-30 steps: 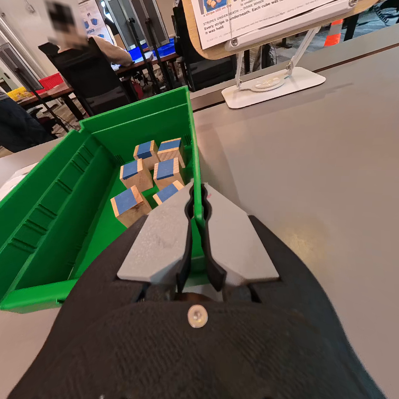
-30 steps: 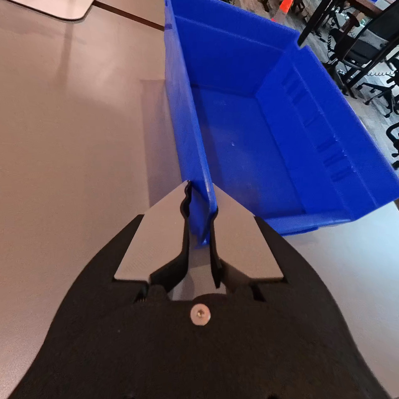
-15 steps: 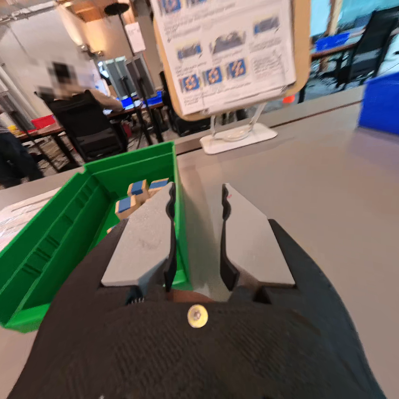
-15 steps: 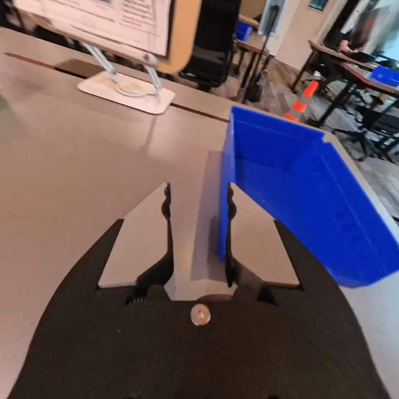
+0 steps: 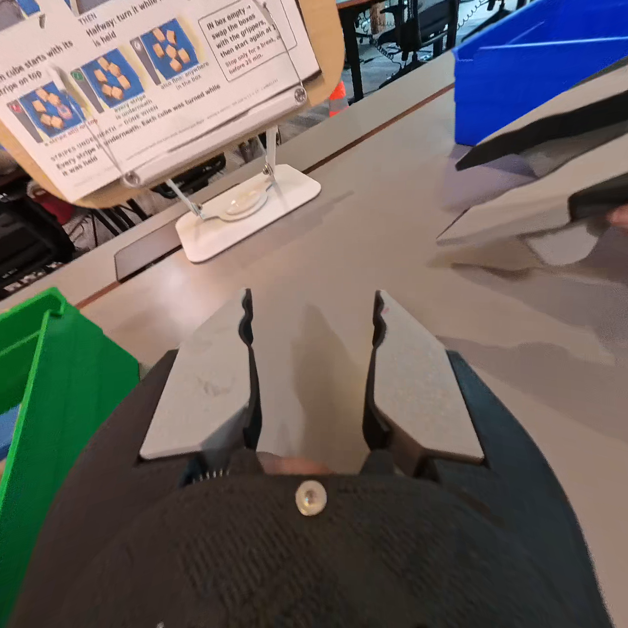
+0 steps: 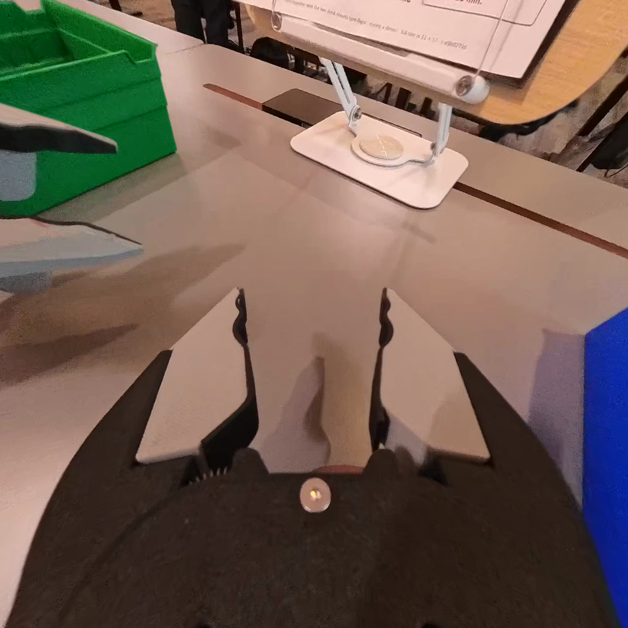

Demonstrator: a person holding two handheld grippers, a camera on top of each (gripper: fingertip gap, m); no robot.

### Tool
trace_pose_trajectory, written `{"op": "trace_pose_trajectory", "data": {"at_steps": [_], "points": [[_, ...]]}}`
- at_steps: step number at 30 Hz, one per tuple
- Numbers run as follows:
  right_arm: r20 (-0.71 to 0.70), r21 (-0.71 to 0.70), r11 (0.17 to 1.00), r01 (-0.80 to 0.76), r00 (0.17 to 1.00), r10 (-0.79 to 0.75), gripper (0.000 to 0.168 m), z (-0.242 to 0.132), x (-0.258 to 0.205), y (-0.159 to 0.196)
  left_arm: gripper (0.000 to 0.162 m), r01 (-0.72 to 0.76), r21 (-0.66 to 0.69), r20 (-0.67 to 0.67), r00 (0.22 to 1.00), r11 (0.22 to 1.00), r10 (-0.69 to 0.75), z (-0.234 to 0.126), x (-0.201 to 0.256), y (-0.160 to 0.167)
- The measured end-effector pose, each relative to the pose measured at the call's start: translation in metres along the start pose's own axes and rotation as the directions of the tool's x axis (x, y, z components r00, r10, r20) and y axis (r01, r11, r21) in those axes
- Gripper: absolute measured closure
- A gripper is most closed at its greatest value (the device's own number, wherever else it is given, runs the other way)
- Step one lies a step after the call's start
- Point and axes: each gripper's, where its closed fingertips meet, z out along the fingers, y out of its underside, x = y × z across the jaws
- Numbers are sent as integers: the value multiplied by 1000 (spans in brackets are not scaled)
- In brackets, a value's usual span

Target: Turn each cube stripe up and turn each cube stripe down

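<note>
We cannot see any cubes in either view; the inside of the green bin (image 5: pixel 61 373) is hidden, and only its outer wall shows at our left. Our left gripper (image 5: pixel 311 299) hangs released over the bare grey table (image 5: pixel 339 258), nothing between its fingers. Our right gripper (image 6: pixel 311 295) is likewise spread wide and empty, with the blue bin (image 6: pixel 608 424) just beside it on the right. Ahead stands a white stand (image 6: pixel 380 159) carrying an instruction sheet (image 5: pixel 153 78).
</note>
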Motion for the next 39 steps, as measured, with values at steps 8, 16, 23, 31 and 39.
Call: {"op": "trace_pose_trajectory", "data": {"at_steps": [8,16,23,31,39], "points": [[-42,29,992,122,992,-121,90,50,10,-14,79,-31,16,-26,999,999,31,59,5,-8],[65,72,996,55,996,-60,96,43,1,-11,88,-5,14,-79,997,1000,6,52,8,6],[111,68,997,44,993,-51,97,41,-13,-8,93,11,57,-102,995,998,-5,38,13,-10],[128,82,996,-25,992,14,98,38,-16,-10,93,-33,61,-62,997,998,37,37,12,-11],[123,71,993,-92,989,83,97,36,2,-8,94,-100,24,37,994,995,99,43,-7,4]]}}
